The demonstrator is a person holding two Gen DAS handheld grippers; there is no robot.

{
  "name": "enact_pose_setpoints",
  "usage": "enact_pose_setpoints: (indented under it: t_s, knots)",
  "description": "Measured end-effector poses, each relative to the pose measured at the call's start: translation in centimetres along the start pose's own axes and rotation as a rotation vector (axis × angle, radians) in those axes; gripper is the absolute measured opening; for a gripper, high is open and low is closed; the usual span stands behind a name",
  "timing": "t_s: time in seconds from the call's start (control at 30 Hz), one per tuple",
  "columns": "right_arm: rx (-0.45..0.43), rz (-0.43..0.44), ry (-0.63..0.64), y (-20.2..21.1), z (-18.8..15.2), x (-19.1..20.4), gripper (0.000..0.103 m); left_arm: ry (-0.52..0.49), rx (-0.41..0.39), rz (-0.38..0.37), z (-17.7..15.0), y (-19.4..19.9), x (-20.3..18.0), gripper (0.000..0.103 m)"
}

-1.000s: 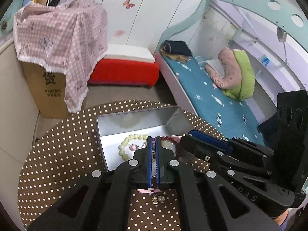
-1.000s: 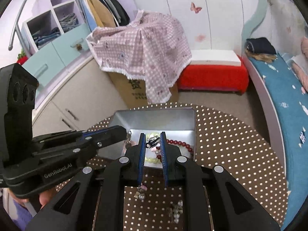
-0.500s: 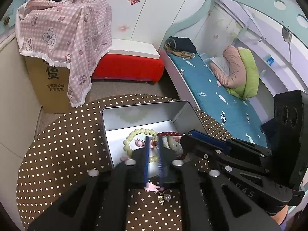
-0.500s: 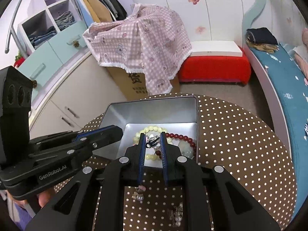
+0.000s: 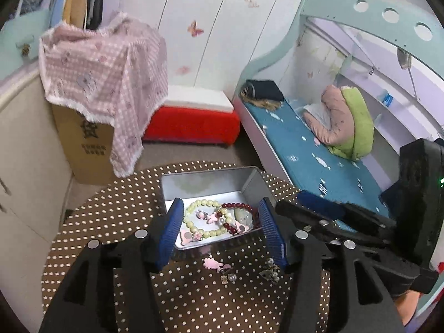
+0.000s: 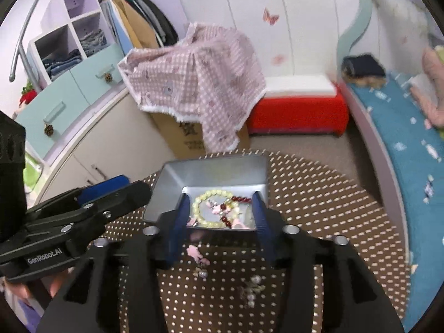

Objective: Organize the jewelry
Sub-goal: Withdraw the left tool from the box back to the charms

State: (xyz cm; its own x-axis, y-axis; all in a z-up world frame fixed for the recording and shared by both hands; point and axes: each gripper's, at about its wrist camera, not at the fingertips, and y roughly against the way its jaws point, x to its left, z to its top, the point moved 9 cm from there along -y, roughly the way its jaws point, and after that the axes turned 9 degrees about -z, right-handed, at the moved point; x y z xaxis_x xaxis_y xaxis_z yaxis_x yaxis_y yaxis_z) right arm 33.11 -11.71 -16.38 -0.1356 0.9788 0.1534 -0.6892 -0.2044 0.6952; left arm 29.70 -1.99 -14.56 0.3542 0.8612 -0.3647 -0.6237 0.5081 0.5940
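Observation:
A silver metal tin [image 5: 211, 179] [image 6: 213, 170] stands on the dotted round table. It holds a pale green bead bracelet [image 5: 195, 205] [image 6: 213, 194], a dark red bead bracelet [image 5: 236, 205] and small pink pieces. My left gripper [image 5: 222, 230] is open and empty, its jaws spread over the tin's near edge. My right gripper [image 6: 220, 222] is open and empty at the same edge. A pink clip [image 5: 212, 263] [image 6: 194, 251], a small pearl earring [image 5: 229, 277] [image 6: 201, 273] and a pearl brooch [image 5: 270, 272] [image 6: 251, 290] lie on the table in front of the tin.
The brown polka-dot table [image 5: 111, 222] is small and round. Behind it stand a cardboard box under a pink checked cloth [image 5: 105, 77], a red bench [image 5: 191, 122] and a bed [image 5: 305, 152]. A cabinet [image 6: 83, 127] stands at the left.
Both grippers have opened wide; they were shut or nearly shut before. Small pieces now lie inside the green bracelet in the tin. Both cameras have pulled back a little.

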Motion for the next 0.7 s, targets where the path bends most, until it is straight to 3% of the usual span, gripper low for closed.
enact_pose_setpoints:
  t_s: [0.13, 0.33, 0.5, 0.7]
  knots:
    - [-0.047, -0.011, 0.001, 3.3, 0.0, -0.4, 0.050, -0.020, -0.081, 0.048, -0.1, 3.0, -0.8, 0.072]
    - [-0.100, -0.039, 0.008, 7.2, -1.3, -1.1, 0.056, 0.002, -0.153, 0.077, -1.4, 6.2, -1.2, 0.082]
    - [-0.103, -0.074, 0.004, 8.5, -3.2, -2.3, 0.060, 0.005, -0.145, 0.126, -3.9, 6.8, -0.8, 0.082]
    - [-0.058, -0.090, -0.032, 7.4, -6.3, -4.2, 0.060, 0.026, -0.074, 0.152, -7.0, 4.9, 0.0, 0.082]
